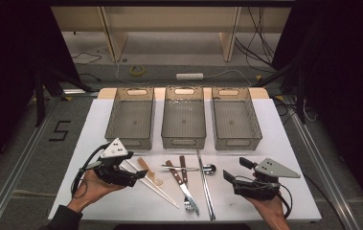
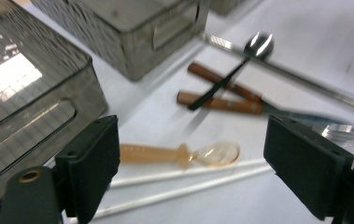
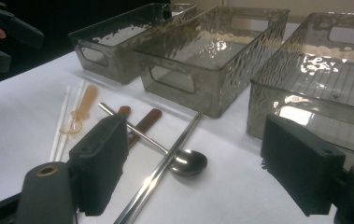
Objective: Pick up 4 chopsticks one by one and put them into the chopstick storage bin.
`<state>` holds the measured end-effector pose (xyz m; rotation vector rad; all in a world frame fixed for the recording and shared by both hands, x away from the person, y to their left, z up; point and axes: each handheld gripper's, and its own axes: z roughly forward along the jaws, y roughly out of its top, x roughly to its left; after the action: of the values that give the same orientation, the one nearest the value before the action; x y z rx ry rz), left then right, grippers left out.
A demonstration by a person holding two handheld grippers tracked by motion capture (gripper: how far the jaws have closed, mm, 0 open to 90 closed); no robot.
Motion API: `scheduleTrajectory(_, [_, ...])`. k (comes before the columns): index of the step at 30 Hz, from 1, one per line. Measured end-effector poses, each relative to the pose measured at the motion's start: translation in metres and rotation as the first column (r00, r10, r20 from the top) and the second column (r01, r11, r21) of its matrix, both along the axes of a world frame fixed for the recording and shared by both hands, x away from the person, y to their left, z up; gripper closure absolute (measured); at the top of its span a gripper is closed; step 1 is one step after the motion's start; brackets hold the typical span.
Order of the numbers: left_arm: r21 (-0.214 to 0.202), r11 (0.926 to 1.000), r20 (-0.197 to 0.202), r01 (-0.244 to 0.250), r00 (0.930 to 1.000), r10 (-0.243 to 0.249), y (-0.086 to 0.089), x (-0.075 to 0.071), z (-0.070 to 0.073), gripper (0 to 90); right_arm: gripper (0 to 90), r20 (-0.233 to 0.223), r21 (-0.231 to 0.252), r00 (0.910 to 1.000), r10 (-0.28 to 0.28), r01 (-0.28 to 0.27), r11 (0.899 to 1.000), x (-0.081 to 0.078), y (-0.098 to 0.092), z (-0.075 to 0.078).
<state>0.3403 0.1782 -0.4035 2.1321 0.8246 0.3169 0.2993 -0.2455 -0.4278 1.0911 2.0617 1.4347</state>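
Cutlery lies on the white table (image 1: 97, 143) in front of three empty grey see-through bins (image 1: 130, 142), (image 1: 184, 142), (image 1: 236, 142). From the left lie white chopsticks (image 1: 162, 191), an amber plastic spoon (image 1: 149, 171), a wooden-handled knife and fork (image 1: 181, 179), a metal spoon (image 1: 193, 168) and metal chopsticks (image 1: 206, 187). My left gripper (image 1: 140, 176) hovers open over the white chopsticks (image 2: 188, 184), with the amber spoon (image 2: 184, 155) ahead of its jaws. My right gripper (image 1: 236, 168) is open and empty, right of the metal chopsticks (image 3: 165, 168), facing the metal spoon (image 3: 186, 162).
Bare white table lies right of the cutlery, under the right hand. The table's front edge runs close below both hands. Beyond the bins are the floor, cables, a roll of tape (image 1: 137, 70) and wooden legs.
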Motion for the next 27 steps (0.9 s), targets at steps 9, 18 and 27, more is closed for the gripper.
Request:
scheduleTrajectory(9, [0.160, 0.9831, -0.115, 0.090, 0.9908, -0.072, -0.007, 0.019, -0.018, 21.4, 24.4, -0.016, -0.017, 0.9998, 0.014, -0.014, 1.000, 0.002, 0.002, -0.002])
scheduleTrajectory(18, [0.275, 0.9422, -0.186, 0.191, 0.9721, -0.143, -0.016, 0.030, -0.035, 25.6, 24.4, -0.026, -0.021, 0.9995, 0.020, -0.021, 1.000, 0.001, 0.003, -0.003])
scheduleTrajectory(27, [0.326, 0.9049, -0.242, 0.274, 0.9493, -0.200, -0.021, 0.041, -0.046, 33.5, 24.5, -0.039, -0.030, 0.9989, 0.026, -0.027, 0.999, 0.003, 0.004, -0.004])
